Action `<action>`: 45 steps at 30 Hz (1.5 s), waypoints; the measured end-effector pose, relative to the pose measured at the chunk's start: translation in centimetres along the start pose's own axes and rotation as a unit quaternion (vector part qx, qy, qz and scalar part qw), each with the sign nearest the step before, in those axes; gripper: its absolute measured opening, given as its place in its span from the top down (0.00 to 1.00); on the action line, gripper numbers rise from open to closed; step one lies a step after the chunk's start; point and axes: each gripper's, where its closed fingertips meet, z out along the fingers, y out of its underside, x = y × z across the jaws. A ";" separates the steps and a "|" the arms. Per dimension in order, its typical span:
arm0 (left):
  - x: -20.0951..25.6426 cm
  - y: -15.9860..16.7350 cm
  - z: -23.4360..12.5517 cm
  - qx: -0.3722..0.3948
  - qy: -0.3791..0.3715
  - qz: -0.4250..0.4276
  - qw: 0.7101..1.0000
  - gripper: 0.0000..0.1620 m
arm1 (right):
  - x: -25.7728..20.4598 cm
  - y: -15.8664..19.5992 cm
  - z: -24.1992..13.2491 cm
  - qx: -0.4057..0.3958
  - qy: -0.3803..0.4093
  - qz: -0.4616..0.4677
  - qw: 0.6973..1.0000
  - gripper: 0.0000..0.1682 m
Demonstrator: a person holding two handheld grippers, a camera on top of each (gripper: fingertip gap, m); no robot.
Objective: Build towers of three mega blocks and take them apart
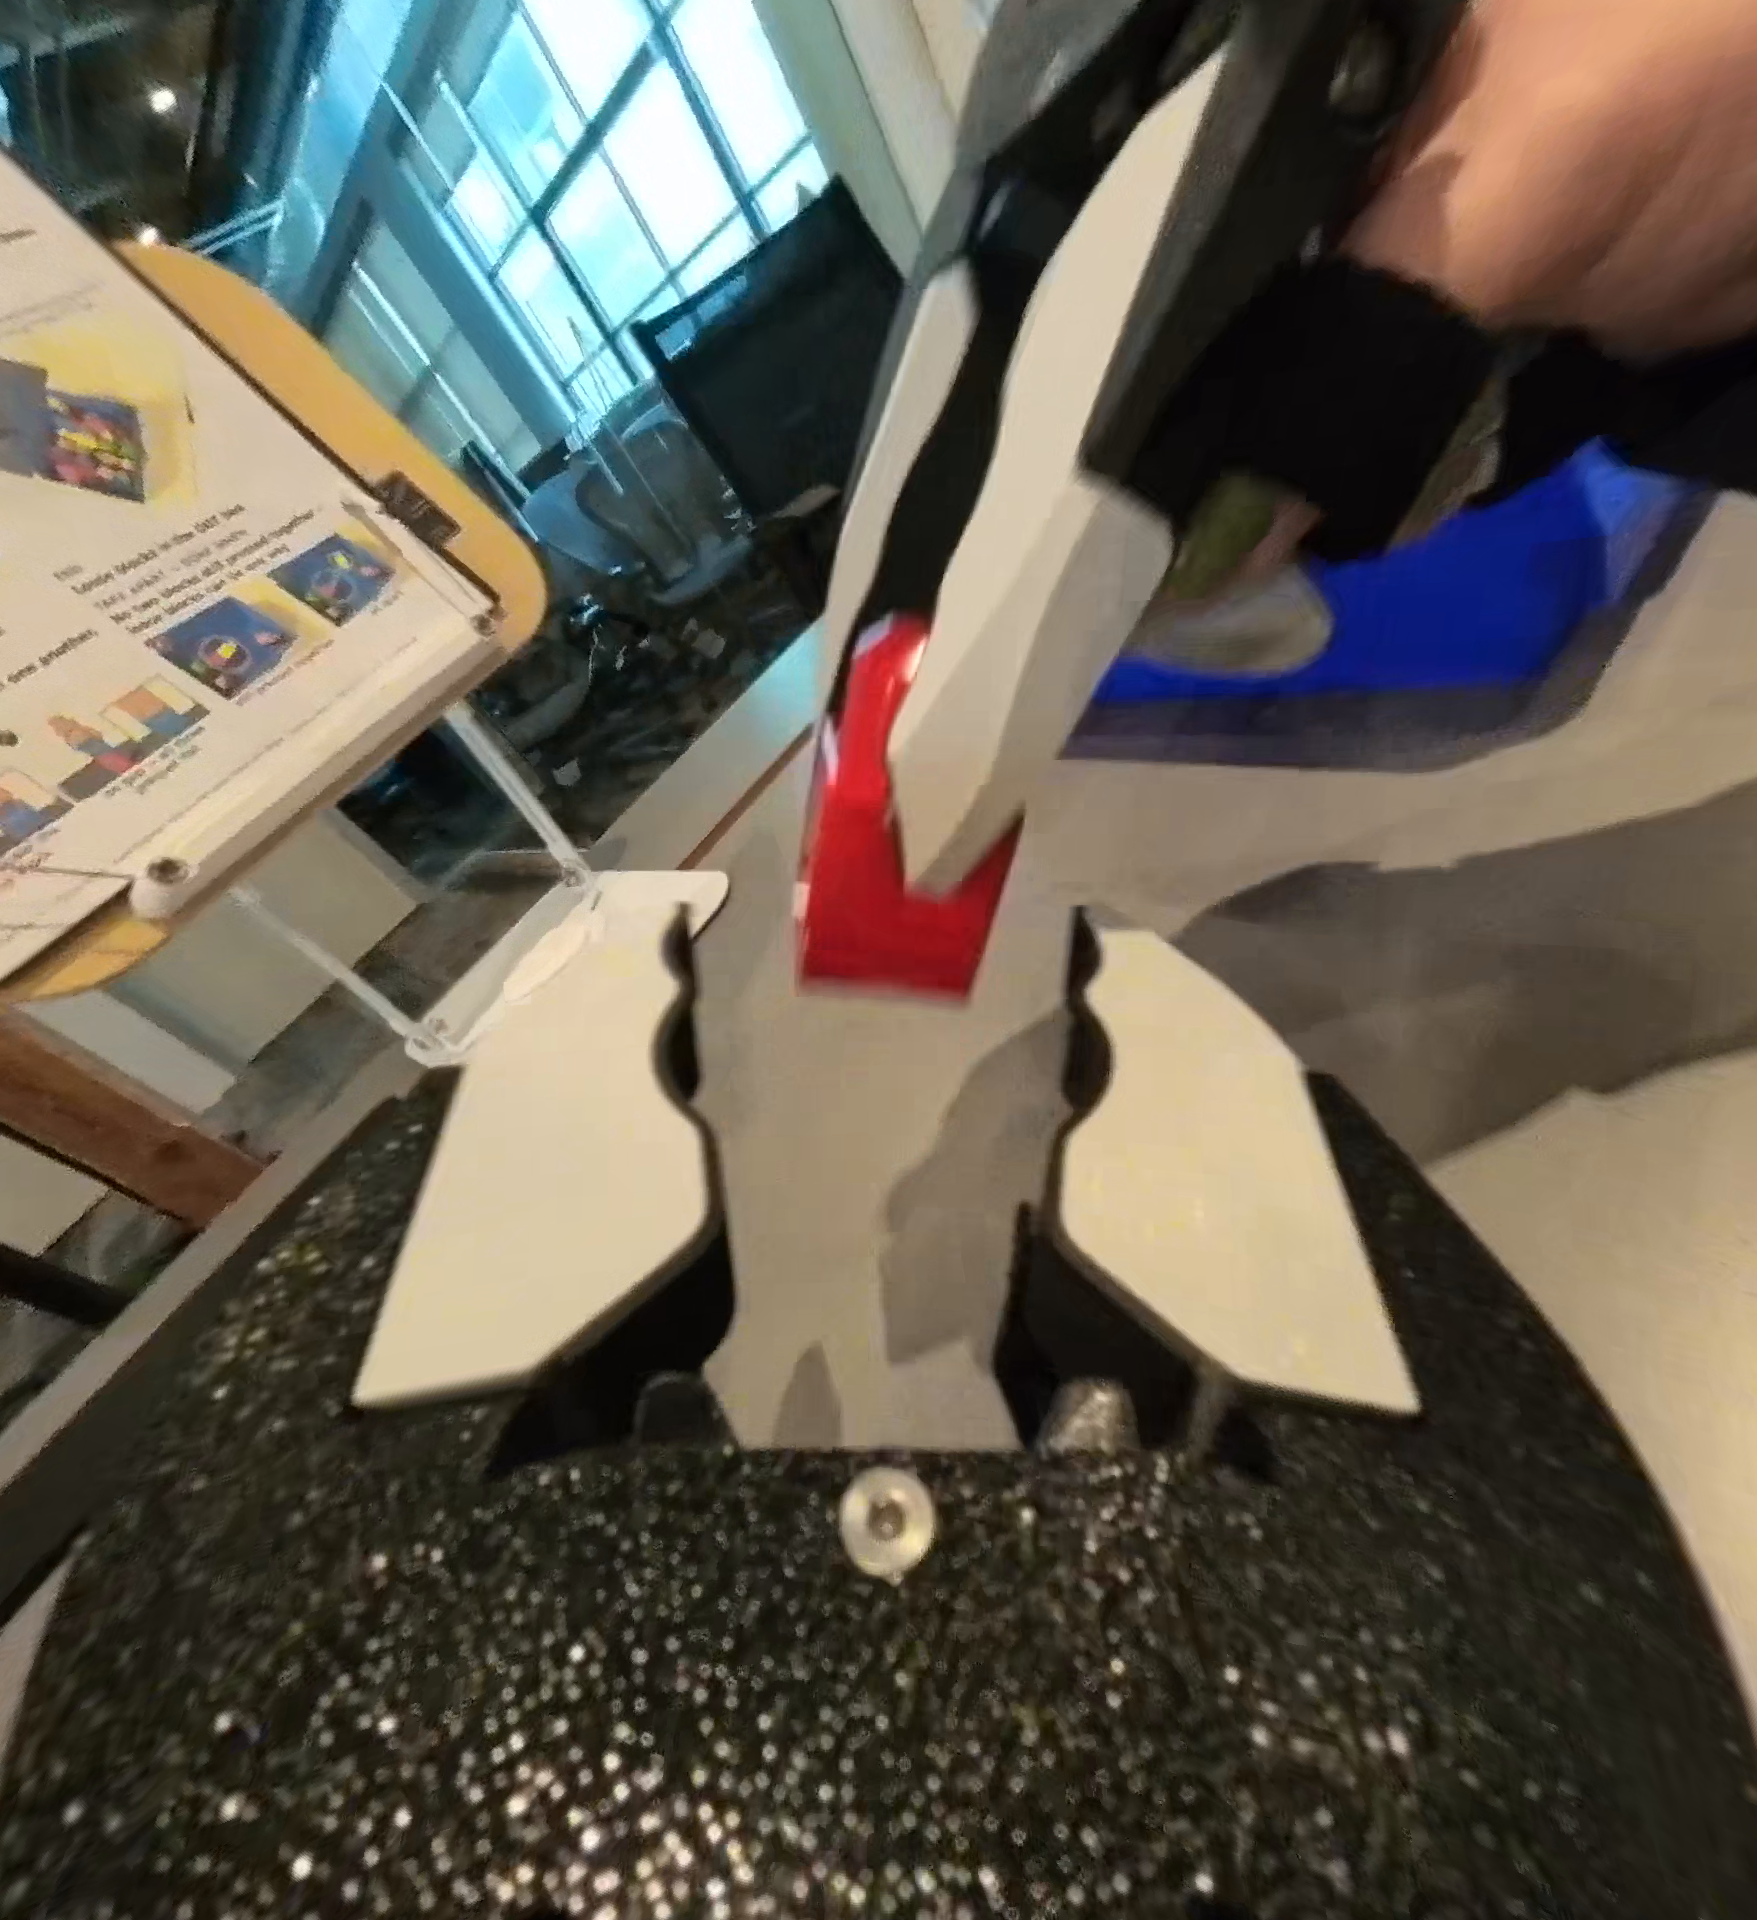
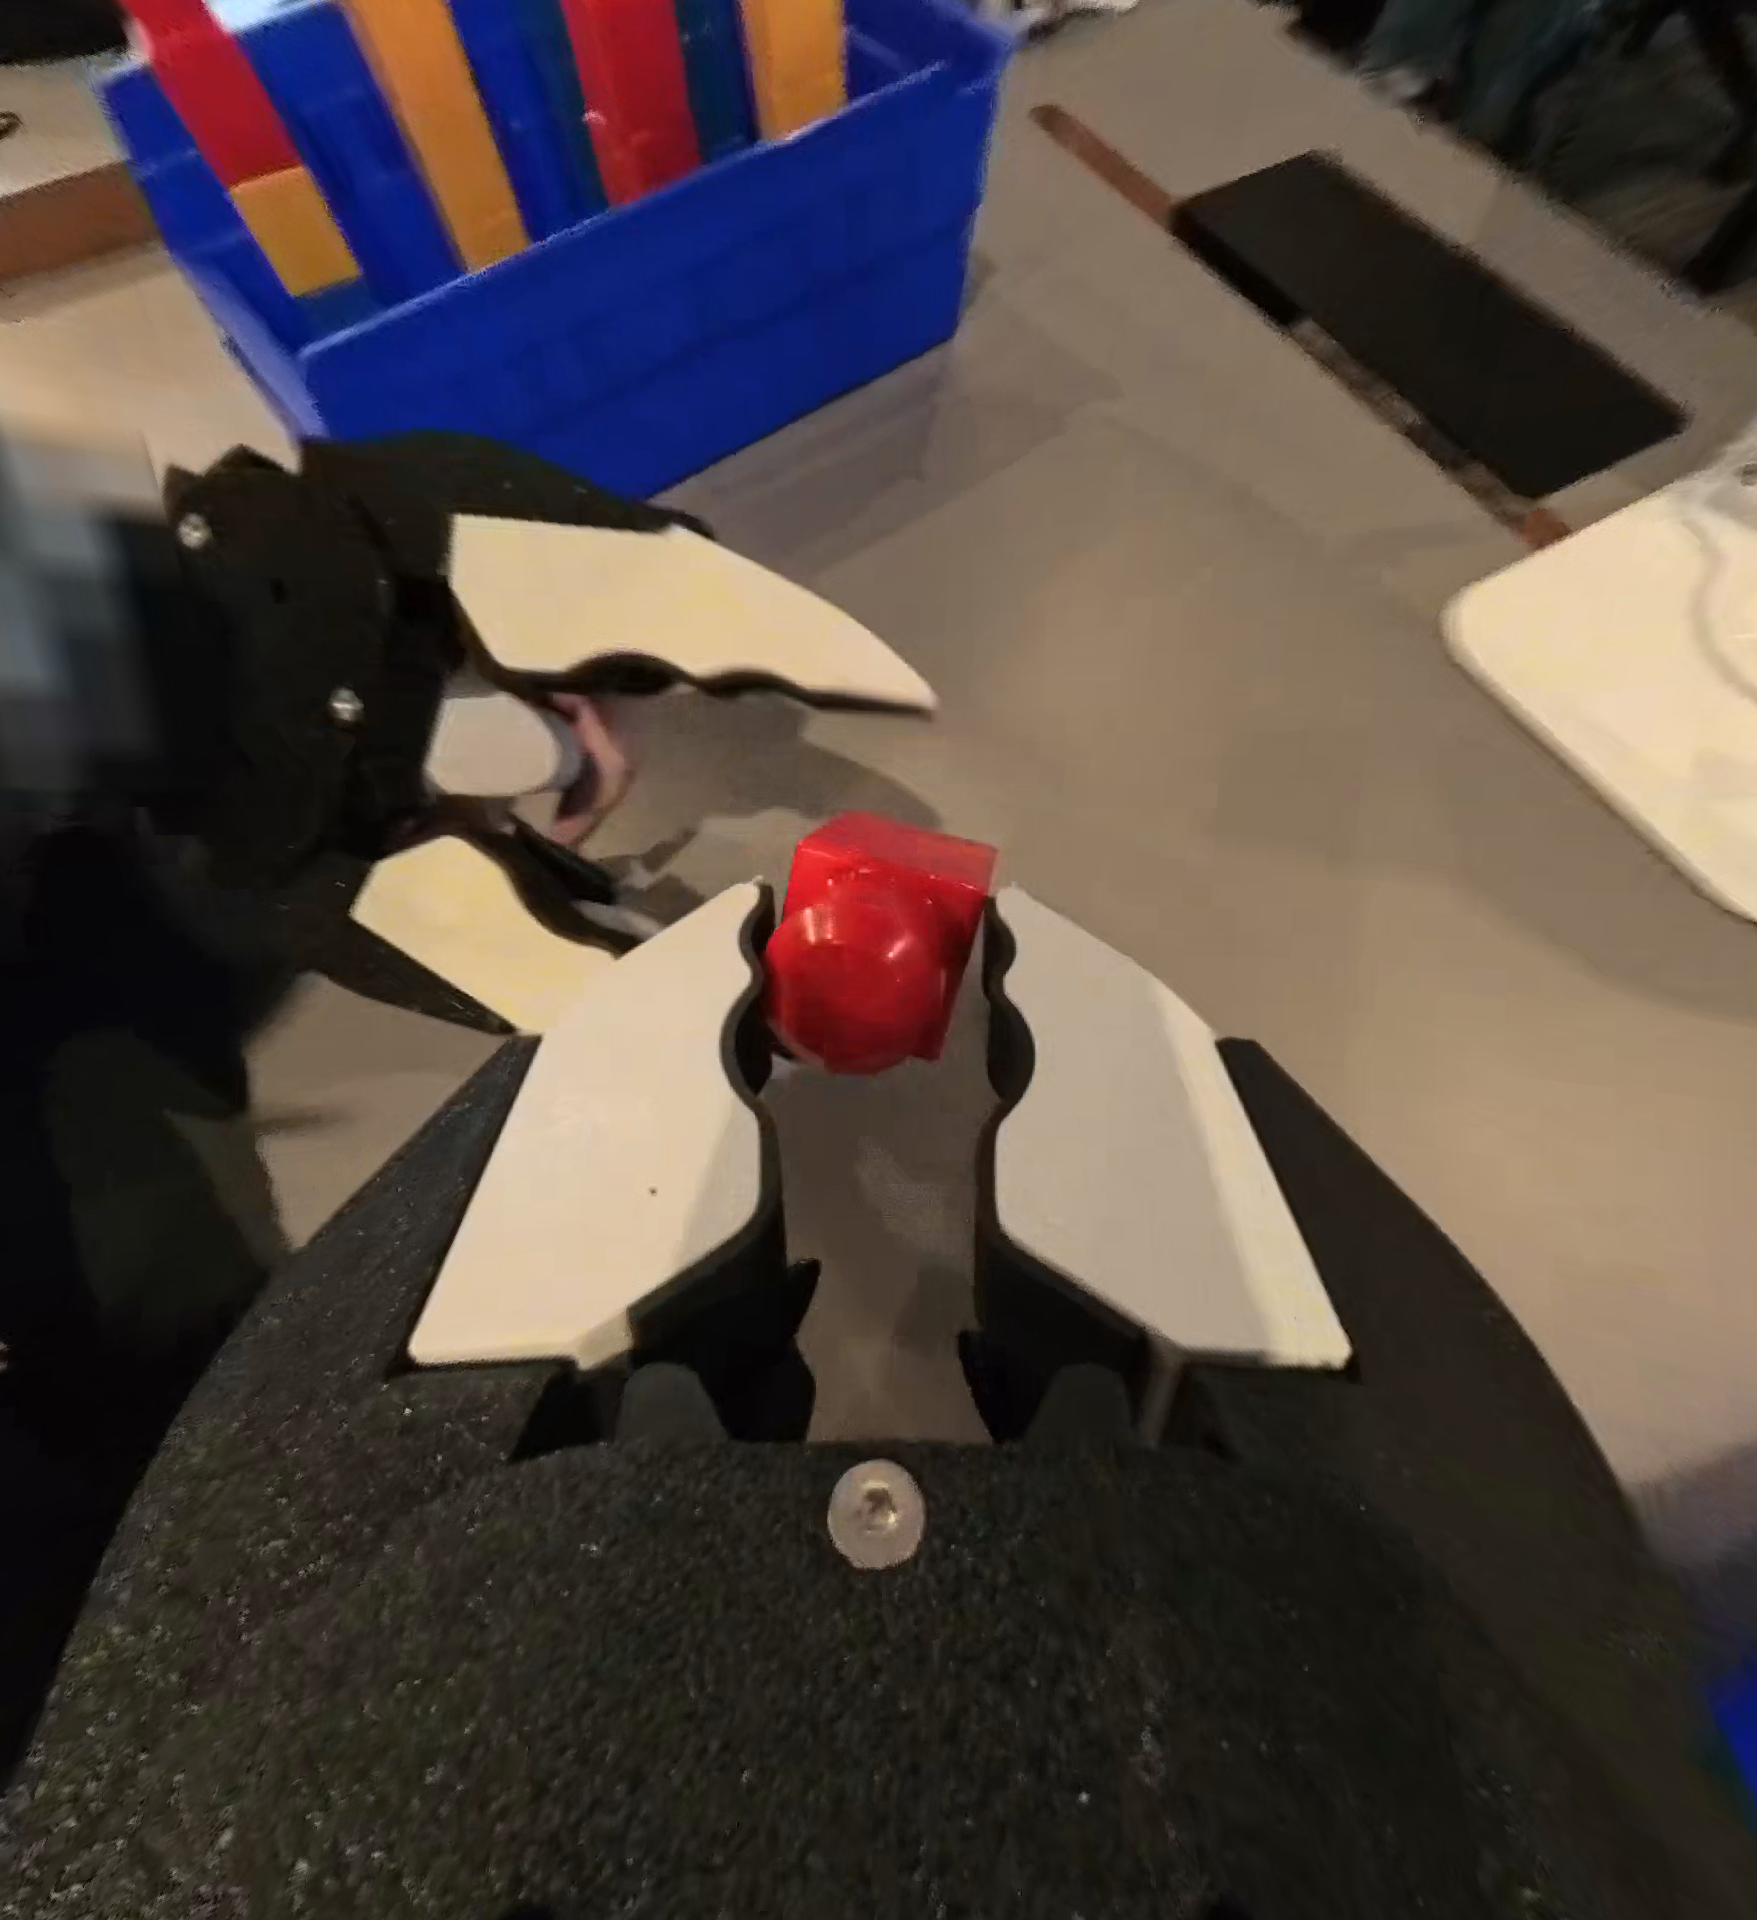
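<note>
A single red mega block (image 2: pixel 884 935) sits between the fingertips of my right gripper (image 2: pixel 879 914), which is shut on it, stud end toward the camera, close over the grey table. In the left wrist view the same red block (image 1: pixel 853 914) is held by my right gripper (image 1: pixel 884 800), which comes down from the upper right. My left gripper (image 1: pixel 884 925) is open and empty, its fingers pointing at the block from just short of it. In the right wrist view it (image 2: pixel 760 810) shows at the left, jaws wide apart beside the block.
A blue bin (image 2: pixel 645 343) holding several red, orange and blue block towers stands at the back; it also shows in the left wrist view (image 1: pixel 1373 665). An instruction board (image 1: pixel 178 623) on a clear stand is left. A white base (image 2: pixel 1632 707) and black pad (image 2: pixel 1425 312) lie right.
</note>
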 end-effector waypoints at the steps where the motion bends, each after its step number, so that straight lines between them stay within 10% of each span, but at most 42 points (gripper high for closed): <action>1: -0.3 0.1 0.1 -0.003 -0.006 -0.012 1.000 0.51 | 1.3 -0.4 -1.5 0.013 0.031 0.000 0.999 0.78; 9: -1.5 2.5 0.8 -0.057 -0.030 -0.062 0.996 0.44 | 19.3 3.9 -19.6 0.034 0.411 0.118 0.903 0.78; 19: -1.3 3.4 0.5 -0.065 -0.011 -0.098 0.993 0.61 | 28.6 16.7 -17.8 -0.128 0.377 0.243 0.884 0.71; 24: -2.7 1.0 -2.0 -0.034 -0.015 -0.122 0.992 0.59 | 28.4 15.9 -18.0 -0.123 0.384 0.226 0.887 0.50; 30: -7.7 -0.5 -11.8 -0.057 -0.170 -0.091 0.980 0.67 | 22.3 6.8 -20.3 0.017 0.384 0.082 0.920 0.59; 35: -16.0 4.4 -20.4 -0.153 -0.331 -0.166 0.916 0.62 | 13.8 -0.4 -21.7 0.157 0.339 -0.003 0.927 0.62; 45: -23.2 17.2 -21.8 -0.339 -0.331 -0.367 0.801 0.46 | 7.4 -2.2 -20.0 0.215 0.249 -0.026 0.944 0.60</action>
